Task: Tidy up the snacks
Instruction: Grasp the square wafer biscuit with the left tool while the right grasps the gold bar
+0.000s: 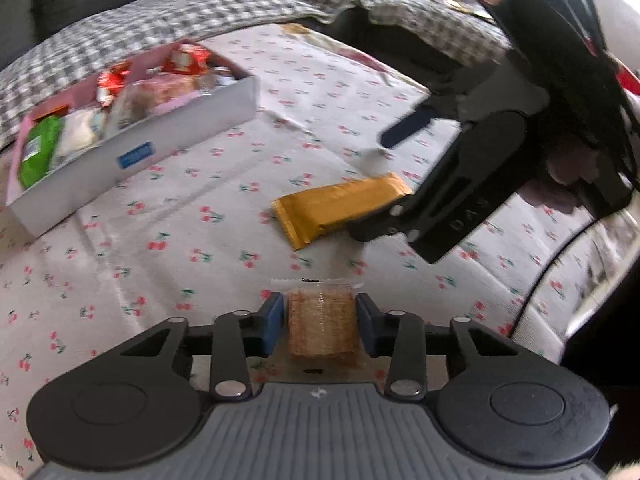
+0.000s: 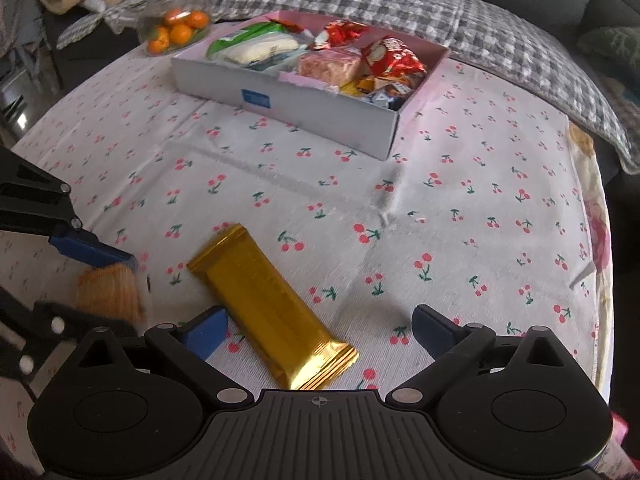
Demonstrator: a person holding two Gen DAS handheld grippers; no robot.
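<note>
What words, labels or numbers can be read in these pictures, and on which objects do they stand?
"DAS": embossed letters on the right gripper arm, left wrist view; uncertain, partly blurred.
Blue label on the snack box: print too small to read.
Gold bar wrapper: faint print, blurred.
Red snack bag: white characters, unreadable.
Green packet: white label, unreadable.

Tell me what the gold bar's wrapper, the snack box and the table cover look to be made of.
Gold bar: wrapper looks like metallic foil or foil-coated plastic, glossy, with bright glints and crimped ends.
Snack box: seems to be cardboard, matte pale outside and pink inside, with thin, flat, sharply folded walls.
Table cover: looks like woven cotton-type cloth, matte, cherry-printed, with soft fold creases.
</note>
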